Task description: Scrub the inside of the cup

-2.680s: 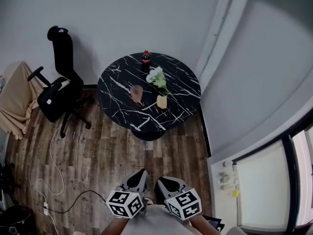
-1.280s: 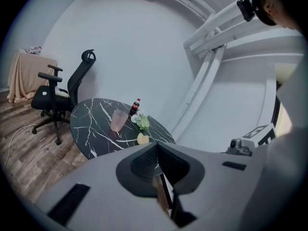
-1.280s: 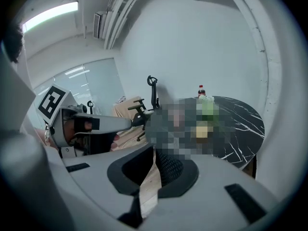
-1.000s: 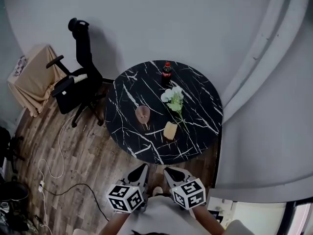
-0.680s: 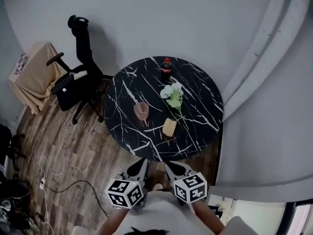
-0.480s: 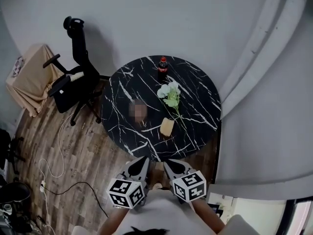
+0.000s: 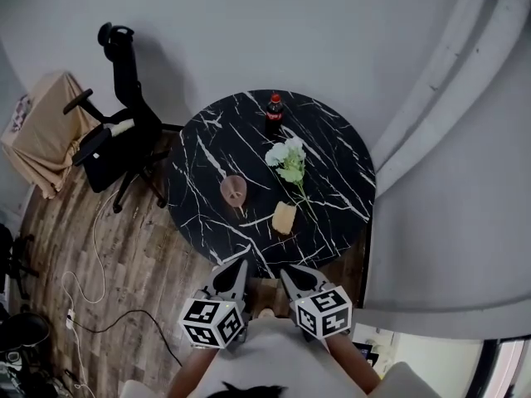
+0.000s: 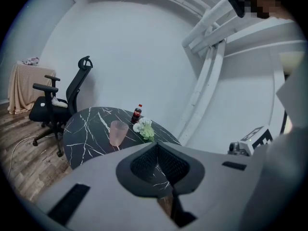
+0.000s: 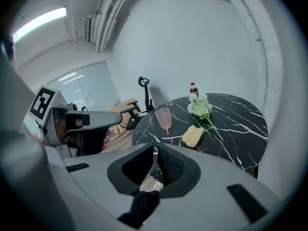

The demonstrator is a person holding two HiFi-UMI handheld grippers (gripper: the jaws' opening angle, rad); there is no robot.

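A pink cup stood upright on a round black marble table, a yellow sponge near it on its right. The left gripper and right gripper hovered side by side short of the table, jaws pressed together, empty.

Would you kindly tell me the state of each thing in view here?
cup: upright on the table, untouched
sponge: lying flat on the table, not held
bottle: upright, cap on
flowers: lying on their side
left claw: shut, empty
right claw: shut, empty
office chair: upright, beside the table
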